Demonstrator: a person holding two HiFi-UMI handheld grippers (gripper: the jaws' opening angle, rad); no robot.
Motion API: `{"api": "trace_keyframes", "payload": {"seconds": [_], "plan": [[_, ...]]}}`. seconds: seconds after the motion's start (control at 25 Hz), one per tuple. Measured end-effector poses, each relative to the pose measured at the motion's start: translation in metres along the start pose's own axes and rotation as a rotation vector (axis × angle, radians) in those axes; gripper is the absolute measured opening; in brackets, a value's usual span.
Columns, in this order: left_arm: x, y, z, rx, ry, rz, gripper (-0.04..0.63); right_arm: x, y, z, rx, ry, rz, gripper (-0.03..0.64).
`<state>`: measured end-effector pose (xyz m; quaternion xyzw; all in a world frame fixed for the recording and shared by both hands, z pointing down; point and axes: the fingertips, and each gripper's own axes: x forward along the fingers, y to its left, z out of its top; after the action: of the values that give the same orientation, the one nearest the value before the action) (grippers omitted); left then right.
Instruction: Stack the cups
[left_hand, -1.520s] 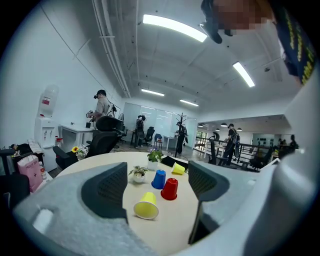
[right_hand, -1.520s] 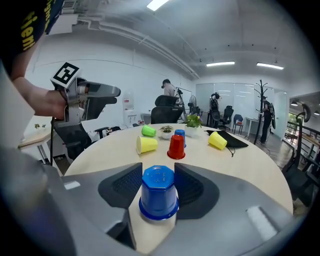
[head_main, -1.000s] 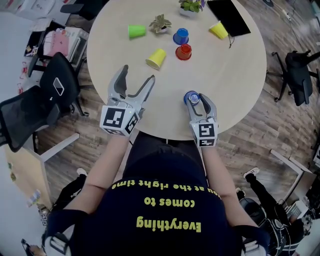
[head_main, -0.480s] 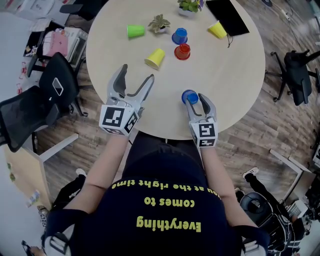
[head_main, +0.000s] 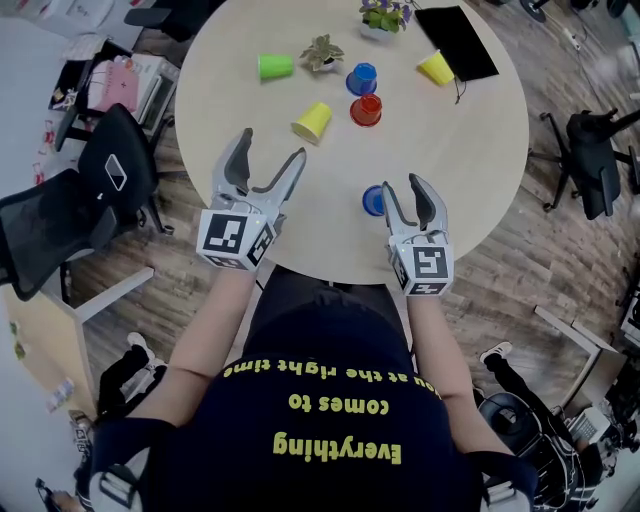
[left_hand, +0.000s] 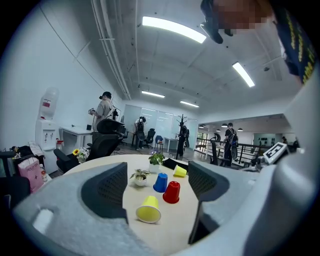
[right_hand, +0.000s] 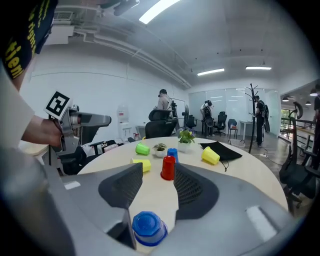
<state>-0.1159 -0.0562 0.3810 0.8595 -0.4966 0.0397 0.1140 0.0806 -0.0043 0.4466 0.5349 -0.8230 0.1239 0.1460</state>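
A blue cup (head_main: 373, 200) stands upside down on the round table (head_main: 450, 170) near its front edge. My right gripper (head_main: 402, 184) hovers open just to the right of it and above it; in the right gripper view the blue cup (right_hand: 148, 228) sits low under the jaws, untouched. My left gripper (head_main: 272, 148) stands open and empty, aimed at a yellow cup (head_main: 313, 120) lying on its side. Farther back are a red cup (head_main: 366, 109), a second blue cup (head_main: 362, 78), a green cup (head_main: 273, 66) on its side and another yellow cup (head_main: 437, 67).
Two small potted plants (head_main: 322, 52) (head_main: 382, 15) and a black flat case (head_main: 456, 40) sit at the table's far side. Black office chairs stand at the left (head_main: 120, 165) and at the right (head_main: 595, 150). People stand in the office background.
My right gripper has risen and shifted right, leaving the near blue cup standing on the table; earlier its jaws were around that cup. The left gripper has not moved.
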Motion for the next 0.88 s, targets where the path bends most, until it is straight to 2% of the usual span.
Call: {"api": "trace_keyframes", "payload": {"seconds": [0.44,0.88], "plan": [[0.006,0.006,0.007,0.001,-0.016,0.016,0.383,-0.001,-0.03,0.062,-0.004,-0.121,-0.051,0.193],[0.012,0.02,0.001,-0.016,-0.003,0.044,0.383,0.012,-0.041,0.09,0.002,-0.16,-0.053,0.187]]}}
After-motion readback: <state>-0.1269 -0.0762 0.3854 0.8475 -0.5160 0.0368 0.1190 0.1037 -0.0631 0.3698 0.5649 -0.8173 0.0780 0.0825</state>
